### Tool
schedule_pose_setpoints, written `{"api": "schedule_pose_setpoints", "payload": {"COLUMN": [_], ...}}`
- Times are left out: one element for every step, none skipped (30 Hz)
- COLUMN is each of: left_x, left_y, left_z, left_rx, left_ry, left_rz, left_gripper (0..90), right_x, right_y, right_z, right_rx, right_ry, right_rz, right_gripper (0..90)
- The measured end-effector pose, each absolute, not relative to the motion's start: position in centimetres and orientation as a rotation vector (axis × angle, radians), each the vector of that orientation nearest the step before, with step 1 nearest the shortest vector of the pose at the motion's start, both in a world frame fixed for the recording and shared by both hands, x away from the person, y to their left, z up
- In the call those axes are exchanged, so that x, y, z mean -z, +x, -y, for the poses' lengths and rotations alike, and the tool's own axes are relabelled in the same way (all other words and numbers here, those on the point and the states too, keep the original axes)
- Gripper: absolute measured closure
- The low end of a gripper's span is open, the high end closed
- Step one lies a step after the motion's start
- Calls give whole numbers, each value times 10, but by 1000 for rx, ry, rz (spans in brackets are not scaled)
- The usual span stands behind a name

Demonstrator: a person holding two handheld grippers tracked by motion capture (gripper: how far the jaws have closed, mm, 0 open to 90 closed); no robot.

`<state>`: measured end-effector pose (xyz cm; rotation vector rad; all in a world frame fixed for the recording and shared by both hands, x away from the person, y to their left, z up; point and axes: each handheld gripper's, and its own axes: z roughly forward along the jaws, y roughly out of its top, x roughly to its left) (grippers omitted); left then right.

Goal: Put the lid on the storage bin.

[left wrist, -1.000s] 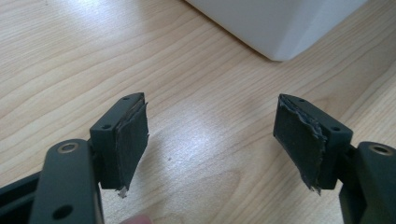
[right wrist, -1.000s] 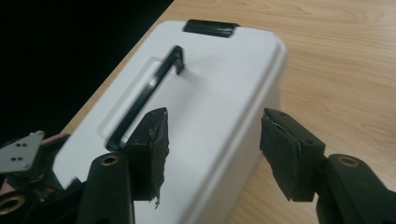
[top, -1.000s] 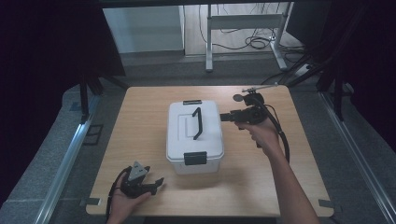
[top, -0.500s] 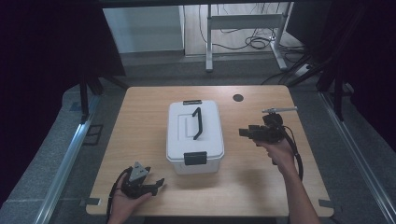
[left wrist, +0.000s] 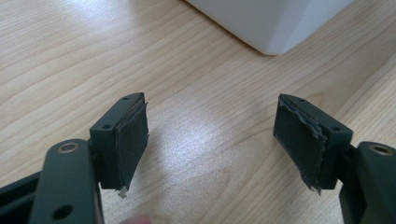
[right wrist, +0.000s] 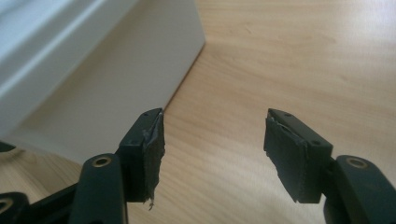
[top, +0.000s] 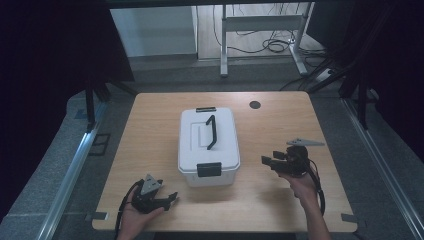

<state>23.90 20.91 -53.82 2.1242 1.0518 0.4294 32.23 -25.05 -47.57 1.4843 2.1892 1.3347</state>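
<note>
From the high view I see a white rectangular plastic storage box (top: 208,145) with a black carry handle (top: 211,132) on its lid and a black front latch (top: 209,169), sitting closed near the middle of the light wooden counter (top: 150,125). My left gripper (top: 171,198) lies low at the counter's near edge, to the left of the box's front corner and apart from it; in the left gripper view its jaws stand wide with only bare wood between them and the box's corner (left wrist: 275,23) ahead. My right gripper (top: 266,161) is held to the right of the box, pointing at its side, near but not touching. In the right gripper view the jaws gape wide around nothing, the white wall (right wrist: 102,84) close ahead on the left. A small dark round hole (top: 255,105) marks the counter's far side.
</note>
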Motion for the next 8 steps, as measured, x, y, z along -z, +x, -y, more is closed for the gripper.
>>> {"api": "schedule_pose_setpoints", "payload": {"left_x": [538, 538, 538, 538, 538, 538, 538, 538], "left_y": [239, 239, 238, 238, 238, 239, 239, 239], "left_z": [-209, -208, -208, -207, -207, -207, -207, -208], "left_rx": [-431, -431, -430, -429, -428, -426, -425, -424], "left_ry": [2124, 2123, 2124, 2125, 2125, 2124, 2124, 2124], "left_rz": [-1051, -1051, -1049, -1049, -1048, -1047, -1046, -1044], "left_gripper": [265, 265, 265, 265, 265, 264, 265, 264], "right_x": [479, 484, 487, 490, 493, 496, 497, 496], "right_y": [320, 316, 313, 310, 308, 307, 308, 307], "right_z": [251, 252, 252, 252, 252, 252, 251, 251], "right_rx": [-1342, -1356, -1366, -1371, -1380, -1376, -1339, -1321], "right_ry": [1483, 1484, 1484, 1480, 1479, 1481, 1480, 1471], "right_rz": [-2181, -2175, -2167, -2161, -2146, -2140, -2165, -2163], "right_gripper": [377, 372, 371, 371, 370, 370, 362, 360]}}
